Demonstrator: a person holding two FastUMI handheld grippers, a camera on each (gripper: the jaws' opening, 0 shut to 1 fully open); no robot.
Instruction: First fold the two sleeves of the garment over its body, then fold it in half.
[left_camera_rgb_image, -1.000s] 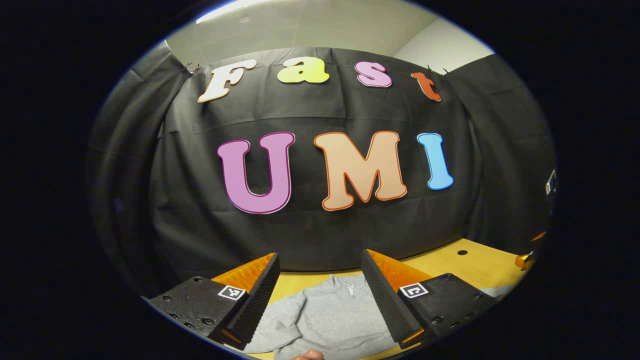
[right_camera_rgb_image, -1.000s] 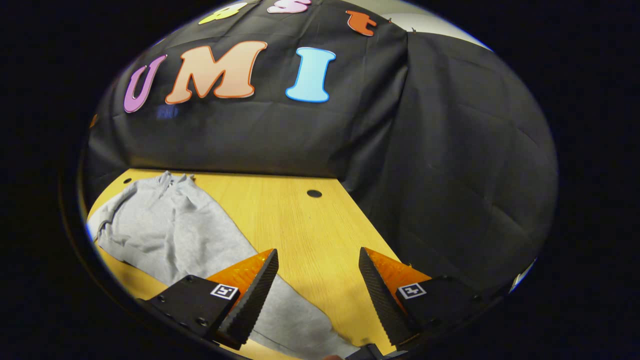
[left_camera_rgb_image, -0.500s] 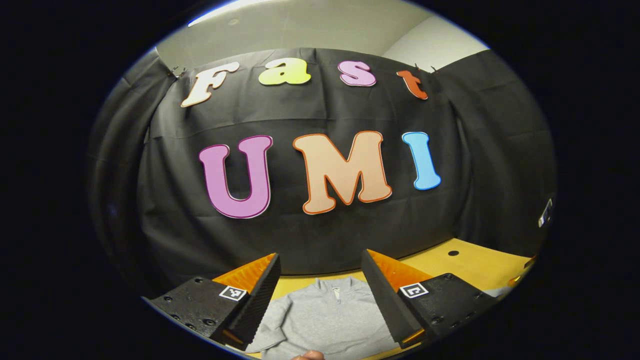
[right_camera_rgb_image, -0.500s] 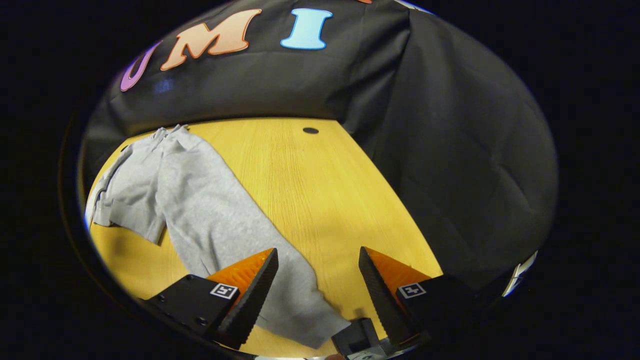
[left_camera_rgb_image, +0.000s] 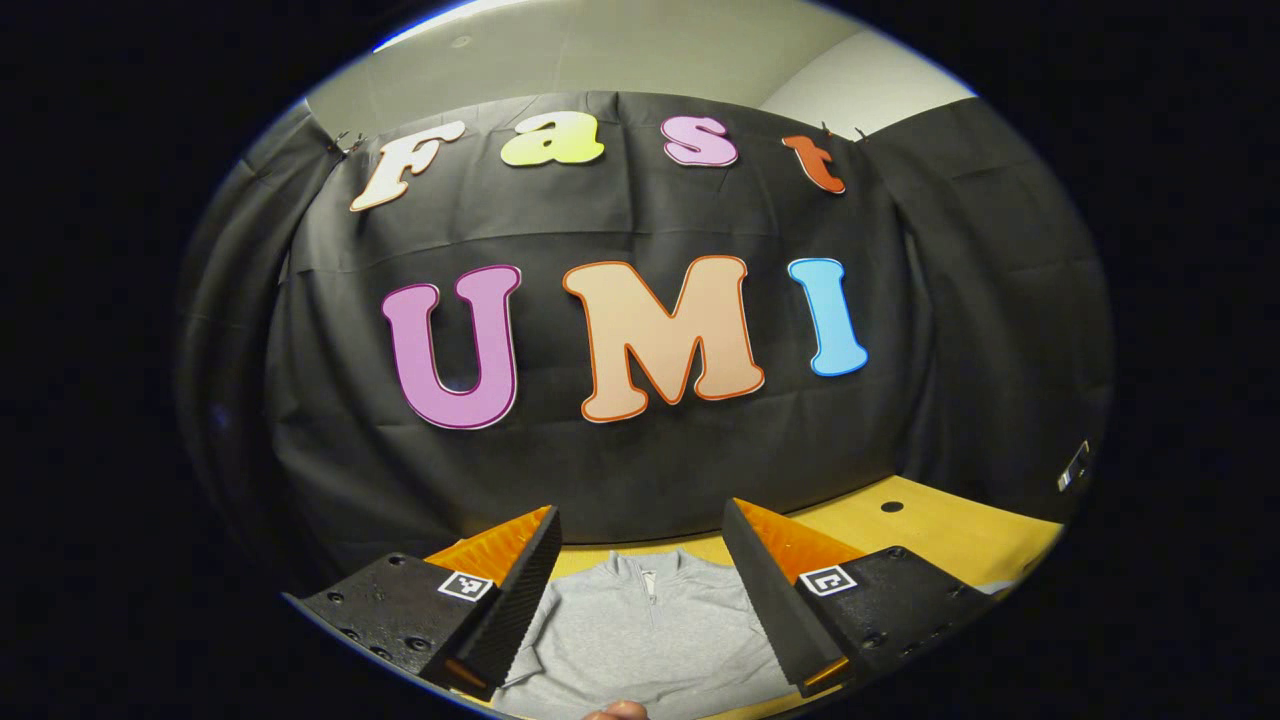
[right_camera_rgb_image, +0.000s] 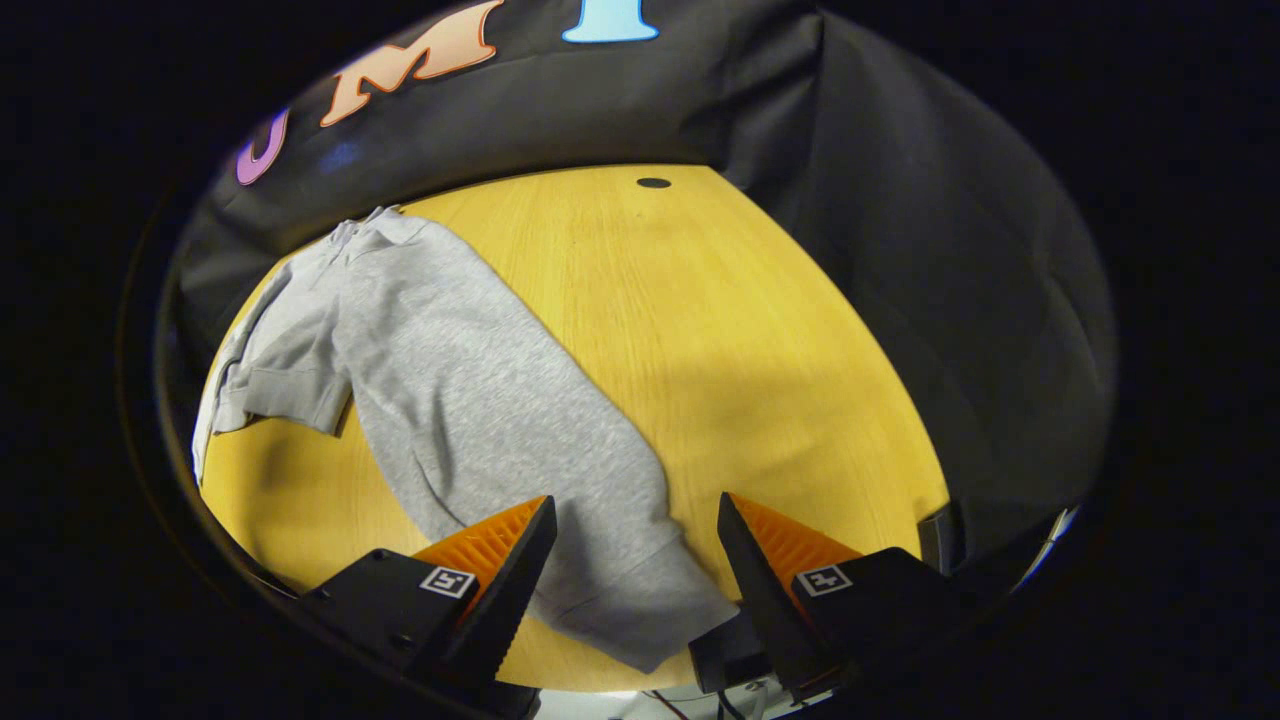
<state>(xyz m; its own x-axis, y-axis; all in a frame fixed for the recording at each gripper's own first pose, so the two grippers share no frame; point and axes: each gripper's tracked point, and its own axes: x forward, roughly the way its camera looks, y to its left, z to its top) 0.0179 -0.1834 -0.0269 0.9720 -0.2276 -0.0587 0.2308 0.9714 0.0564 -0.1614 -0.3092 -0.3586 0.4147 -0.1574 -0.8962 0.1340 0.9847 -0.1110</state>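
Observation:
A grey sweatshirt (left_camera_rgb_image: 640, 630) lies flat on the wooden table (left_camera_rgb_image: 930, 530). In the left gripper view its zip collar (left_camera_rgb_image: 648, 570) sits between the fingers. My left gripper (left_camera_rgb_image: 640, 512) hangs open above it, holding nothing. In the right gripper view one long sleeve (right_camera_rgb_image: 480, 400) runs diagonally from the collar (right_camera_rgb_image: 370, 220) towards me. Its ribbed cuff (right_camera_rgb_image: 640, 610) lies near the table's front edge. My right gripper (right_camera_rgb_image: 635, 505) is open above that cuff end, apart from the cloth. A second ribbed edge (right_camera_rgb_image: 285, 400) lies at the left.
The table (right_camera_rgb_image: 720, 330) has a small round hole (right_camera_rgb_image: 653, 183) near the back. Black cloth walls close in behind and on the right. A dark clamp-like part (right_camera_rgb_image: 720, 655) sits at the front edge. A fingertip (left_camera_rgb_image: 615, 710) shows at the bottom.
The right gripper view has tipped down and drawn back, so the whole sleeve and its cuff now show between the fingers. The left gripper shifted slightly, centring the collar. Both stayed open.

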